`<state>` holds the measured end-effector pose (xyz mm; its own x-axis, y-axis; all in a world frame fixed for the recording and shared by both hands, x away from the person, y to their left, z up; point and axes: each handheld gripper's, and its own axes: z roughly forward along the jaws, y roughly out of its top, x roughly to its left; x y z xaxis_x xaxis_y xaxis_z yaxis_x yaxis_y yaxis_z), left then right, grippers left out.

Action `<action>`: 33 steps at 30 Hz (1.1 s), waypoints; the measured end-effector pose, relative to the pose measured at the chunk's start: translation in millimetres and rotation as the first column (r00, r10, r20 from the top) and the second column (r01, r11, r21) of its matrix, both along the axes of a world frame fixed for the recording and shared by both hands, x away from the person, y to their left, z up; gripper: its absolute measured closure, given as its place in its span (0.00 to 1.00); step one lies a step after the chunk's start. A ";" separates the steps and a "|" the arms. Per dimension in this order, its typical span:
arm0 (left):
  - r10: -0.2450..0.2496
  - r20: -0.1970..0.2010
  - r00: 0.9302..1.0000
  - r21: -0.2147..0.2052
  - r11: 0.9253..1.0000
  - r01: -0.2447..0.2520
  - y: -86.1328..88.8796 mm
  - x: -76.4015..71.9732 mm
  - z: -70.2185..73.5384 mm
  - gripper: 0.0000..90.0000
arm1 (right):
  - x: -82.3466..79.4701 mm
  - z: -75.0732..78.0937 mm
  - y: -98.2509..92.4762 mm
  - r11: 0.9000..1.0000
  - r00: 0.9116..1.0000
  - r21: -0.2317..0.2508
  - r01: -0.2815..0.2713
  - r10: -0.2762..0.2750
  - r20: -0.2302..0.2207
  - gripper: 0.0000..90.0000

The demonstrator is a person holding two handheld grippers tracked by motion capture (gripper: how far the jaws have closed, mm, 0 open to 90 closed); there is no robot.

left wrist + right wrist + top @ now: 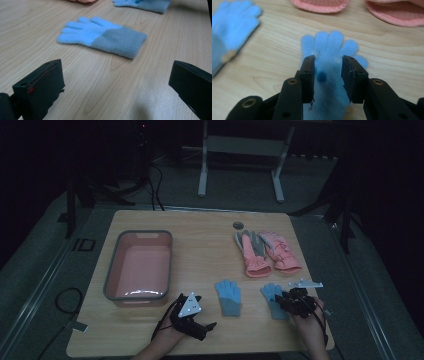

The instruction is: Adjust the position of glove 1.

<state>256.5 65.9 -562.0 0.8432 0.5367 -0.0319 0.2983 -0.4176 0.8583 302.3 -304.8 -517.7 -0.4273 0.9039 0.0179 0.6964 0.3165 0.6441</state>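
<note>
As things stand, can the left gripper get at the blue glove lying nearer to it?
Probably yes. The left gripper has its jaws wide open, and bare table lies between it and the blue glove, which lies flat with nothing on it.

The room is dim. A light wooden table (pixel 200 227) stands on grey carpet (pixel 40 270). Beyond it, the white legs of another piece of furniture (pixel 202 170) rise into darkness, and black cables (pixel 155 185) trail across the floor.
</note>
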 end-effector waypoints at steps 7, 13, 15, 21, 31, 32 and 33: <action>0.007 -0.001 1.000 0.008 1.000 -0.007 -1.0 0.0 -0.1 0.00 | 10.1 6.2 -10.8 0.960 0.964 -0.090 -0.264 0.261 -0.044 0.70; 0.012 0.001 1.000 0.006 1.000 -0.012 -0.3 0.2 0.0 0.00 | 12.9 -8.7 -6.2 0.943 0.949 -0.108 -0.313 0.306 -0.077 0.69; 0.012 0.001 1.000 0.006 1.000 -0.012 -0.4 0.0 0.0 0.00 | 13.0 -14.2 -6.2 0.948 0.951 -0.089 -0.304 0.298 -0.078 0.69; 0.010 0.000 1.000 0.005 1.000 -0.010 -0.4 -0.1 0.0 0.00 | 8.1 -17.9 -8.5 0.960 0.961 -0.060 -0.275 0.272 -0.058 0.81; 0.010 -0.004 1.000 0.006 1.000 -0.010 -0.4 0.4 0.0 0.00 | 2.1 -8.9 0.4 0.987 0.989 -0.066 -0.150 0.148 -0.028 0.95; 0.010 -0.004 1.000 0.006 1.000 -0.010 -0.4 0.5 0.0 0.00 | 1.2 -3.8 1.8 0.988 0.990 -0.060 -0.139 0.139 -0.016 0.95; 0.009 -0.005 1.000 0.006 1.000 -0.009 -0.4 0.5 0.0 0.00 | 0.4 1.9 3.2 0.990 0.991 -0.054 -0.130 0.130 -0.003 0.95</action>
<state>257.1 65.5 -562.0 0.8381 0.5446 -0.0329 0.3062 -0.4196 0.8545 302.6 -301.6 -515.8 -0.5417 0.8401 -0.0293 0.6466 0.4387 0.6241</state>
